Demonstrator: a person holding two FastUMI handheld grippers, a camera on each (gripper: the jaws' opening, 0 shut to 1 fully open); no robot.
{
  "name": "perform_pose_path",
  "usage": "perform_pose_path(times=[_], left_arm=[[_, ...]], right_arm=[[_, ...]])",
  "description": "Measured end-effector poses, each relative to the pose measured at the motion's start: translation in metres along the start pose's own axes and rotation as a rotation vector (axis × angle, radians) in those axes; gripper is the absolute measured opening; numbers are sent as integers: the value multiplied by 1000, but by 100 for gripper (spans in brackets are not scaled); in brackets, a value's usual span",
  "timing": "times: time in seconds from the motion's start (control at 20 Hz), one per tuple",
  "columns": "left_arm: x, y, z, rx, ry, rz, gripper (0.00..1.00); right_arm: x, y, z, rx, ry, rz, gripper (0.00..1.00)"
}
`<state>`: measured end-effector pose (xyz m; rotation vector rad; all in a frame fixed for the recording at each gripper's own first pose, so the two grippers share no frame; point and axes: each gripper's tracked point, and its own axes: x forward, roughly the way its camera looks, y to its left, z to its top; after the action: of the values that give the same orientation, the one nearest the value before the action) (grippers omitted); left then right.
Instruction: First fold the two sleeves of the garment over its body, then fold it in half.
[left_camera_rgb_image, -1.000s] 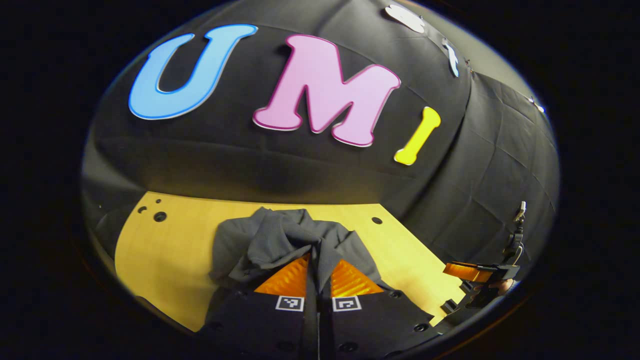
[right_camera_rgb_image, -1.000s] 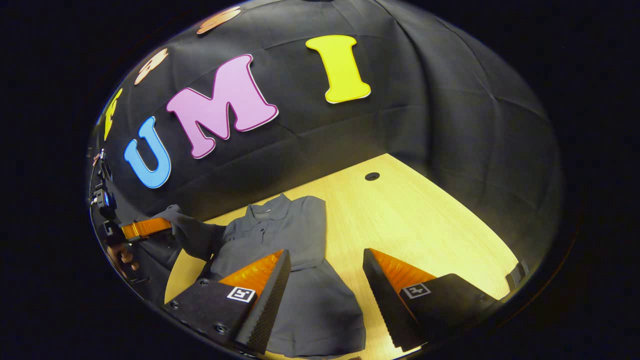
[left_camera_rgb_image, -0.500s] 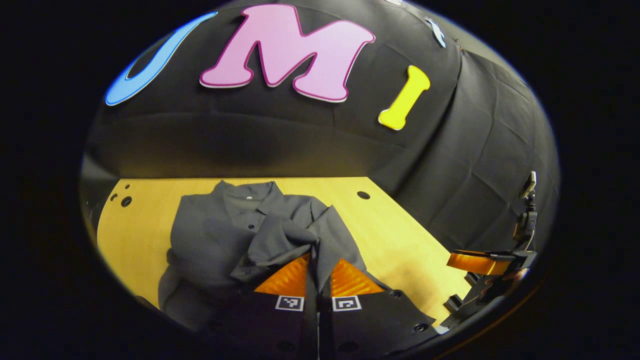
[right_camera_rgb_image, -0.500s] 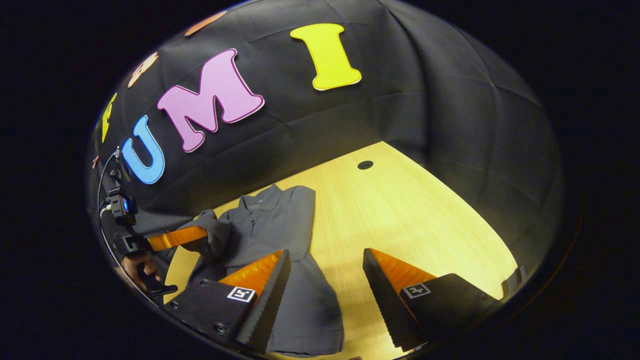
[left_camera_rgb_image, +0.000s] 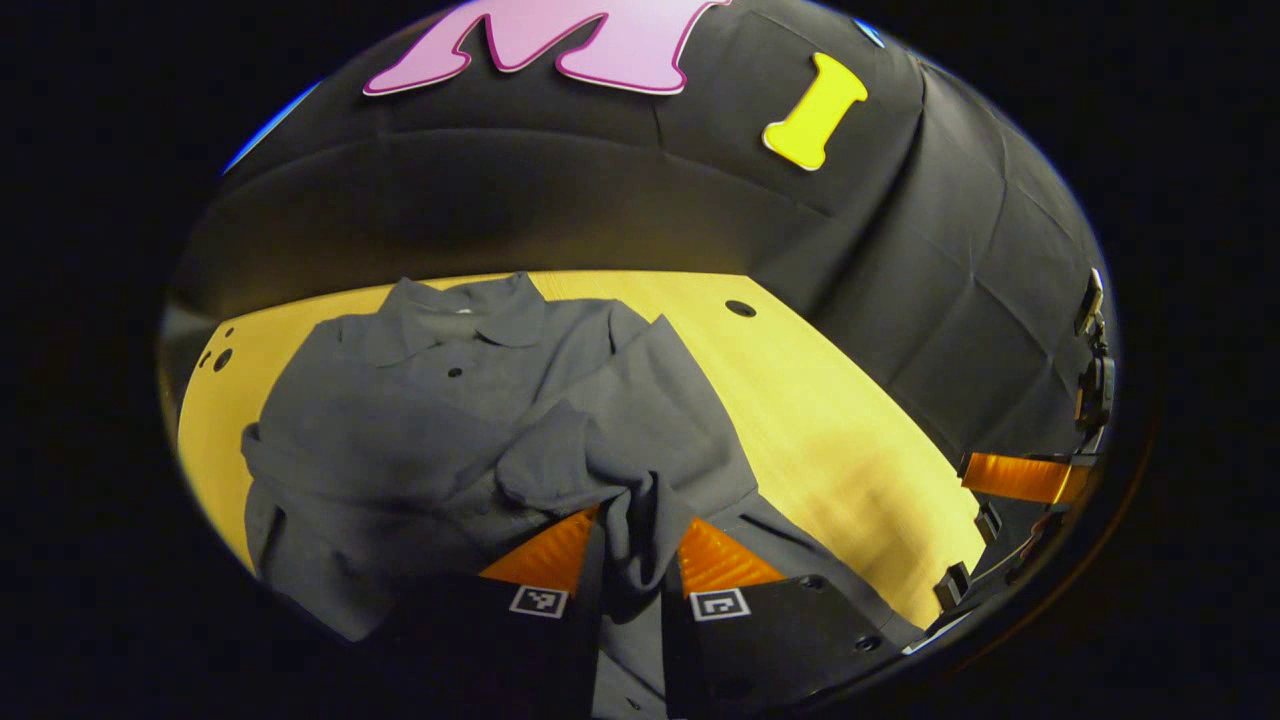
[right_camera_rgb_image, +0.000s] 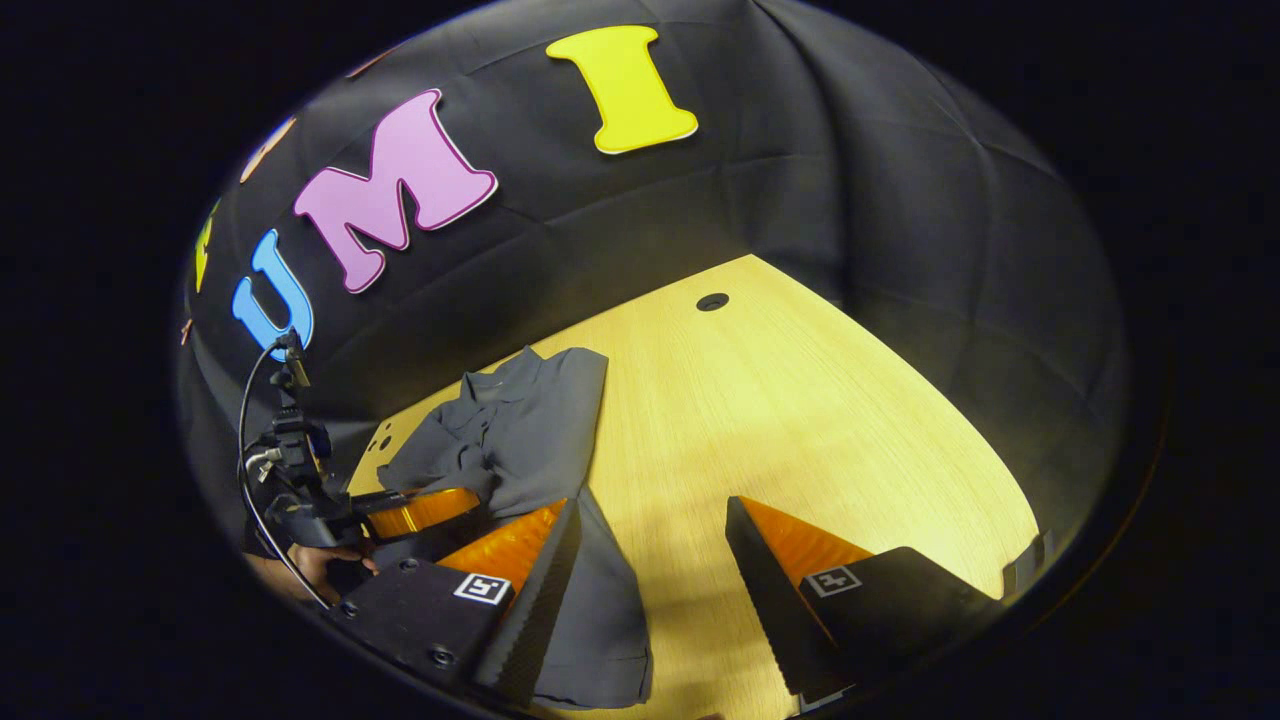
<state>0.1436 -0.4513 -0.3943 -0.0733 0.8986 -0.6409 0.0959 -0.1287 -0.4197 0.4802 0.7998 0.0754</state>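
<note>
The grey polo shirt (left_camera_rgb_image: 420, 420) is spread on the yellow wooden table (left_camera_rgb_image: 840, 440), collar towards the booth wall. One sleeve (left_camera_rgb_image: 620, 470) is pinched between the closed fingers of the left gripper (left_camera_rgb_image: 632, 545) and carried over the shirt's body. The right gripper (right_camera_rgb_image: 650, 560) is held wide apart and empty above the shirt's right edge and the bare table beside it.

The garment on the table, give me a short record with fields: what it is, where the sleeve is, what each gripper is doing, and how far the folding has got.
garment: grey collared shirt, lying on the wooden table
sleeve: bunched sleeve lifted over the shirt's body
left gripper: fingers pressed on the sleeve cloth
right gripper: fingers apart, holding nothing, above the table beside the shirt
fold stage: sleeve fold under way; half fold not yet done
</note>
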Motion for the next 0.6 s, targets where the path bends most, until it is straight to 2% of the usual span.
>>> perform_pose_path(times=[0.05, 0.15, 0.2, 0.45, 0.6], left_arm=[[1, -3, -4, 4, 7, -8, 34], [0, -11, -8, 13, 12, -36, 43], [-4, -16, -10, 11, 13, -59, 55], [-33, -32, -13, -18, -8, -144, 75], [-57, -35, -13, -44, -30, -193, 95]], right_arm=[[0, -1, -1, -2, 5, 0, 90], [1, 0, -4, -3, 14, 5, 90], [1, 0, -6, -4, 17, 6, 90], [-1, 12, -14, -8, 29, 18, 90], [-6, 24, -21, -15, 37, 27, 90]])
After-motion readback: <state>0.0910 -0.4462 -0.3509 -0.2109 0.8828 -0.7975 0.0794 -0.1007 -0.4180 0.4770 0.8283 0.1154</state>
